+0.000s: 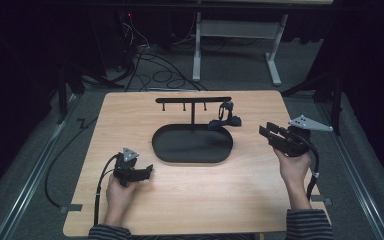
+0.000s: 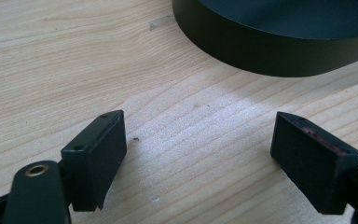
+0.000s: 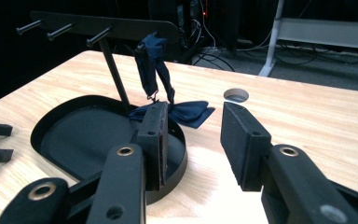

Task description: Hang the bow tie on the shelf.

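Navy bow tie [image 3: 186,114] draped from rack [image 3: 116,28], right tool [image 3: 193,135] open nearby

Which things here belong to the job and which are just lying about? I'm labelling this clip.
Job:
- navy bow tie, strap hung on the rack
- black hanger rack with its tray
- right gripper, open, aimed at the tie

Lying about:
- left gripper, open over bare table
- floor cables
- white desk frame
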Demonstrator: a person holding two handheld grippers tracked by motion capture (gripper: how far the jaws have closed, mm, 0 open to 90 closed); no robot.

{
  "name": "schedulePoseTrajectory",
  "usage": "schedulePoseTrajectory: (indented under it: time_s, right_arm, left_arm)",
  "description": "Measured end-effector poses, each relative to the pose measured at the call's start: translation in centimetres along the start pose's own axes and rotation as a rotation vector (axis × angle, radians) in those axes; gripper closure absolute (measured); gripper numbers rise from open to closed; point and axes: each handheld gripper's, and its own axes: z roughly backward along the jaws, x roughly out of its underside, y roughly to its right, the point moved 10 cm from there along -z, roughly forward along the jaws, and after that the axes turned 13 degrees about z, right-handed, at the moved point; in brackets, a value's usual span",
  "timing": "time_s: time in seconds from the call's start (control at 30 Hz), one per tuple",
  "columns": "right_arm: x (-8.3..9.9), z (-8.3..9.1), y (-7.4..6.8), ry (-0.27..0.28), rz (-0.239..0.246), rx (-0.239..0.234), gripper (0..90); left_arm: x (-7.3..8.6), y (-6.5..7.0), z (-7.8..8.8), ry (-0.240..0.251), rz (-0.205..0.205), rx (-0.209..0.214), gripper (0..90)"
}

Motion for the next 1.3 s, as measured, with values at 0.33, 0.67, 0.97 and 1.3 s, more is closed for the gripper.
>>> schedulePoseTrajectory:
  time_s: [0.33, 0.67, 0.97, 1.3]
  right_arm:
    - [0.8, 0.7, -0.1, 0.003, -0.013, 0.002, 63.3]
    - [1.7, 1.2, -0.3, 0.005, -0.019, -0.004, 63.3]
    - [2.3, 1.8, -0.2, 0.016, -0.038, 0.002, 63.3]
    - [3.2, 2.1, -0.4, 0.012, -0.056, -0.005, 63.3]
  left_arm:
    - [0.0, 0.0, 0.0, 0.0, 0.0, 0.0, 18.7]
    - [0.0, 0.0, 0.0, 0.0, 0.0, 0.0, 18.7]
    - [0.0, 0.0, 0.0, 0.0, 0.0, 0.0, 18.7]
    - [0.0, 0.0, 0.0, 0.0, 0.0, 0.0, 18.7]
